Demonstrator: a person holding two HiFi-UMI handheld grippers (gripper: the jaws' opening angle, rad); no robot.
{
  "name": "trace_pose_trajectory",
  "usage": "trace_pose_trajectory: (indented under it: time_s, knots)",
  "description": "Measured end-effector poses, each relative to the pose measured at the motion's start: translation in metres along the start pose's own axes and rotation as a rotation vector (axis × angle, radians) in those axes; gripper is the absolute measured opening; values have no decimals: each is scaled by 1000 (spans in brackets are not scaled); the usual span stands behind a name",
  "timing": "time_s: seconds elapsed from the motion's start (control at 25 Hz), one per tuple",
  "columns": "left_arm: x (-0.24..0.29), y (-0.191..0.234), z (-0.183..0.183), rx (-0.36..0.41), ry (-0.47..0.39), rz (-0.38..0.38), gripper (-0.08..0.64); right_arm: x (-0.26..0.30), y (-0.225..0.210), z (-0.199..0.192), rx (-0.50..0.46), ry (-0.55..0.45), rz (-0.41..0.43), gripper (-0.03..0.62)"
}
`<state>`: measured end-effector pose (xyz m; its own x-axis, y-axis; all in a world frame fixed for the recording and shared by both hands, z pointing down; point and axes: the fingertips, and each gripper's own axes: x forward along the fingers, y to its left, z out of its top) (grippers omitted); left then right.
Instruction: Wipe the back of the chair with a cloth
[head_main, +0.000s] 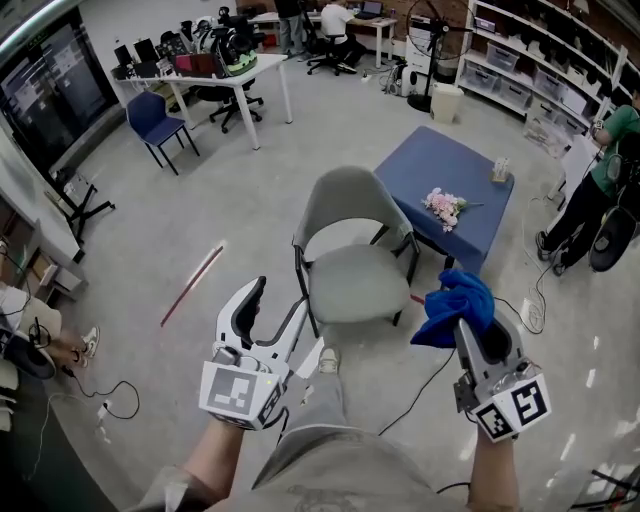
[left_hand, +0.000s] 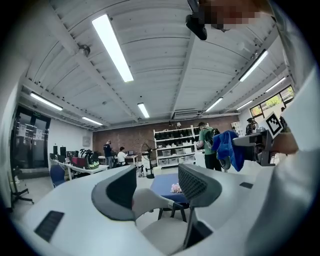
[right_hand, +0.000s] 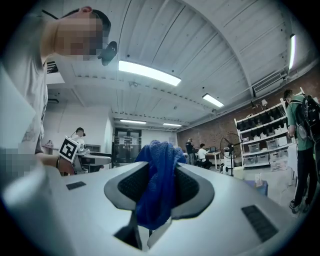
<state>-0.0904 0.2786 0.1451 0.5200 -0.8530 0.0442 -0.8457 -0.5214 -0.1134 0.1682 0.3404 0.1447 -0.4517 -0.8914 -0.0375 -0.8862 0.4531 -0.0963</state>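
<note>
**Q:** Any writing you can read?

**A:** Nah, just black-and-white square patterns on the marker cubes (head_main: 238, 390). The right claw (right_hand: 159, 186) is clamped on a fuzzy blue cloth (head_main: 455, 303), held clear of the chair. The left claw (head_main: 279, 298) gapes wide, empty. Beyond them is the grey chair (head_main: 350, 210) with its smooth rounded back, then a blue-topped counter (head_main: 445, 160).

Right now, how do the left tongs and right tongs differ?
The left tongs are open and empty; the right tongs are shut on the blue cloth. In the head view the left tongs sit left of the chair and the right tongs right of it. Neither touches the chair.
</note>
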Motion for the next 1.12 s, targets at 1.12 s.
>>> trace_pose_trajectory:
  time_s: [1.12]
  knots:
    - [285,182,-157,-29,336,-91,268,339,-158,-106,-62,183,-82,146]
